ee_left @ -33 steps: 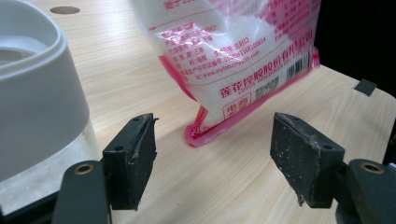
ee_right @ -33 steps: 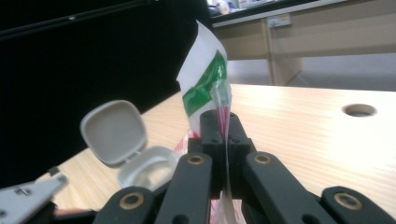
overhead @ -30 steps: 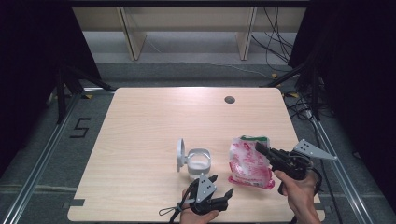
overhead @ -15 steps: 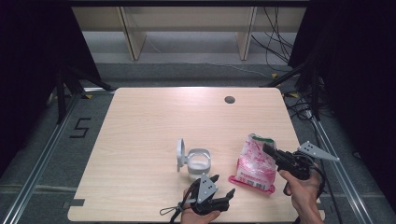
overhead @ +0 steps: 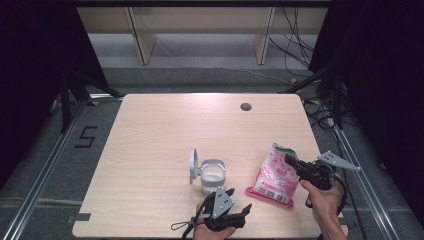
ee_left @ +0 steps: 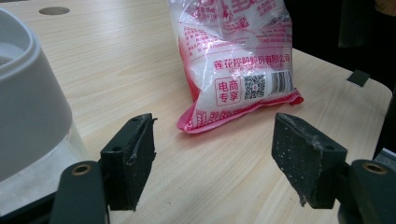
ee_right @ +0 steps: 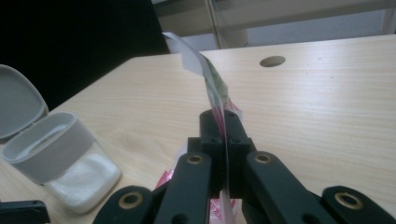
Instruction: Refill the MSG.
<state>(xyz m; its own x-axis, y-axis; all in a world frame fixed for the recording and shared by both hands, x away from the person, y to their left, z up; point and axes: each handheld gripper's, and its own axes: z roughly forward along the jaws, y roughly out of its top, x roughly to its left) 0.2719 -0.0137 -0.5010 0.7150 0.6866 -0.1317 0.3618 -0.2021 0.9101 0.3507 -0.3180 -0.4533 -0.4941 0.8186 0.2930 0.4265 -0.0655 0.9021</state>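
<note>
Right gripper (overhead: 295,163) clamped on top edge of pink-white bag (overhead: 274,175), bag bottom resting on worktop (overhead: 160,130) at 5 o'clock. Left gripper (overhead: 235,212) agape, empty, at 6 o'clock. Container (overhead: 212,175) lid already open; filling probably pending.

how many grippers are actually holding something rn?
1. The right gripper is shut on the top edge of the pink-and-white bag, right of the lidded container. The left gripper, open, holds nothing at the near table edge.
</note>
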